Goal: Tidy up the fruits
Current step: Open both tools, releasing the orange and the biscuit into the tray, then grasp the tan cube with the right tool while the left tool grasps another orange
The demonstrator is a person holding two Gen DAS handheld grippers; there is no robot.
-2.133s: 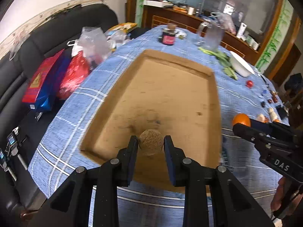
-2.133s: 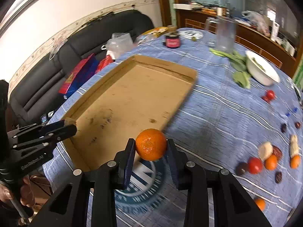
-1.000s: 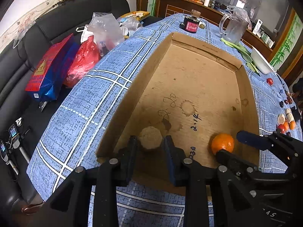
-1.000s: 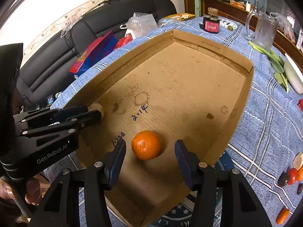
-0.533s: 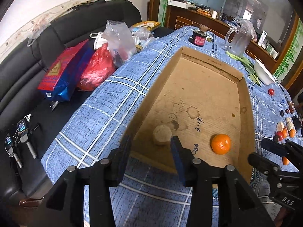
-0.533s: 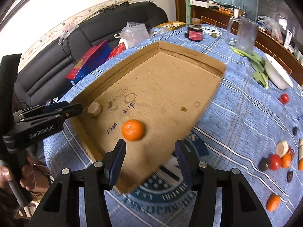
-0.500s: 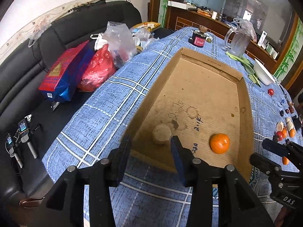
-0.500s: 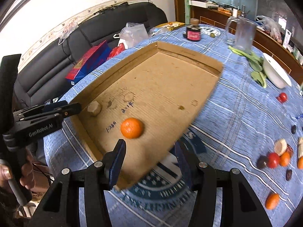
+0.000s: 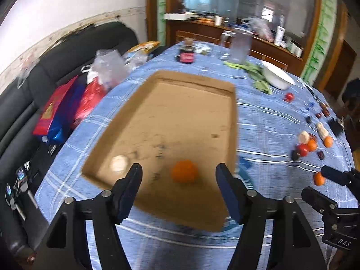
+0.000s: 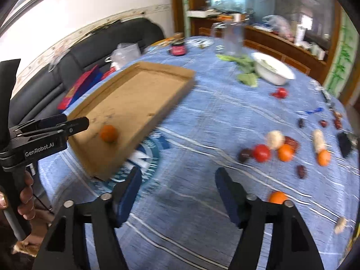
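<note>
A shallow cardboard tray (image 9: 232, 121) (image 10: 180, 94) lies on the blue checked tablecloth. In it rest an orange (image 9: 185, 174) (image 10: 109, 134) and a pale round fruit (image 9: 118, 163) near its front left corner. My left gripper (image 9: 178, 187) is open and empty, held above the tray's near edge. My right gripper (image 10: 177, 193) is open and empty over the cloth to the right of the tray. Several loose fruits (image 10: 270, 148) lie in a cluster on the right, with one orange (image 10: 277, 197) close to the right fingers.
A white bowl (image 10: 272, 68), green leaves (image 10: 245, 76), a glass jug (image 10: 231, 38) and a dark jar (image 10: 178, 48) stand at the table's far side. A black sofa with bags (image 9: 56, 110) lies to the left. The table's front edge is close.
Both grippers have drawn back and swung right, away from the tray, and the left one has opened wider. The orange and pale fruit stay in the tray. The view is blurred by motion.
</note>
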